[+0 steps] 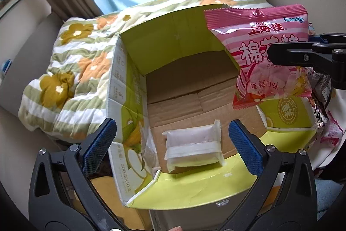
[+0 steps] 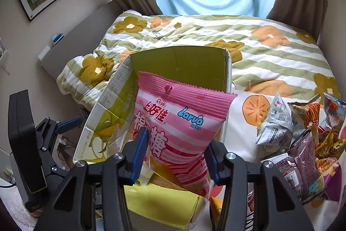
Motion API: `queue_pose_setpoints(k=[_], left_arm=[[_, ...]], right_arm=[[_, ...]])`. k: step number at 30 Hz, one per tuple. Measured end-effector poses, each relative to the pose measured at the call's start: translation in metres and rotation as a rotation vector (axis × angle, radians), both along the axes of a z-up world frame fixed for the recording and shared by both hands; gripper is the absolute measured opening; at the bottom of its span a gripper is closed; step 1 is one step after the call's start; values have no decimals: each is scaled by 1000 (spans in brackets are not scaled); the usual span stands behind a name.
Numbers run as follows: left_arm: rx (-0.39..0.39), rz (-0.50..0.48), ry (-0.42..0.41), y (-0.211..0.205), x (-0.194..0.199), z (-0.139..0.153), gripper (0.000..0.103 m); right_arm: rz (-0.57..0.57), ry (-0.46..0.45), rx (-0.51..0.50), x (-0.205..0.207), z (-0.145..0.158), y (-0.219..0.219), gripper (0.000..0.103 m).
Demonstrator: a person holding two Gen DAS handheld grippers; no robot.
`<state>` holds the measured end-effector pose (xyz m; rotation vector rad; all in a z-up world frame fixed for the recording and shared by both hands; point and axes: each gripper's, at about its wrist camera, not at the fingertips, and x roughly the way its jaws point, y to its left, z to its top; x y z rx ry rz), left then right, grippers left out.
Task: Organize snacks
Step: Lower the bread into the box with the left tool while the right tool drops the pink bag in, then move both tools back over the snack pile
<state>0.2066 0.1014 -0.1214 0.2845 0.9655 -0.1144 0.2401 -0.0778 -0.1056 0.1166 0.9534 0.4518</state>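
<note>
Right gripper (image 2: 175,157) pinches the pink marshmallow bag (image 2: 183,122) at lower centre: light, puffy, crinkly, probably slippery. Left gripper (image 1: 173,144) is spread, empty, above the white packet (image 1: 192,144) in the box (image 1: 173,36).

Glossy plastic bag (image 2: 179,133), matt cardboard box (image 1: 194,83)

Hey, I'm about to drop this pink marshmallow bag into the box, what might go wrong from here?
1. The pink marshmallow bag hangs near the cardboard box's right wall, so it may catch on the rim and tip outside.
2. The right gripper grips only the bag's lower part; the puffy bag could swing or slip early.
3. The white packet already lies on the box floor; a drop could land on it.
</note>
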Motion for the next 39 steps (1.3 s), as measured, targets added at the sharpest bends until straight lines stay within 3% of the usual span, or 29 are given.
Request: queue_pose_setpoints(k=[8,17,18,20,21,22,33,39], left_arm=[[-35,71,16,18,-5,1,103],[-70,155,41,42,-18,-3,103],[-75,161,42,43,-18,-3,103],[-83,168,45,46,-19,-3,103],[-86,170,46,46,-19,-3,103],[-88,169,47,47,-19,-2,103],[-114,140,60,39,-22,5,103],[-99,83,23,26,-23,18,103]], right_arm=[[69,47,-45,1,-8,21,45],[52,119,-40,1,-23,29,49],[45,128,-30,0,-25,28,54],[19,127,-1,-2,-28,24,80],[7,124,0,-3,-29,22,101],[-9,120,4,-6,-30,19,103],[-40,50,27,-28,-21,11,103],[-54,-3,-19,-42,-3,6,103]])
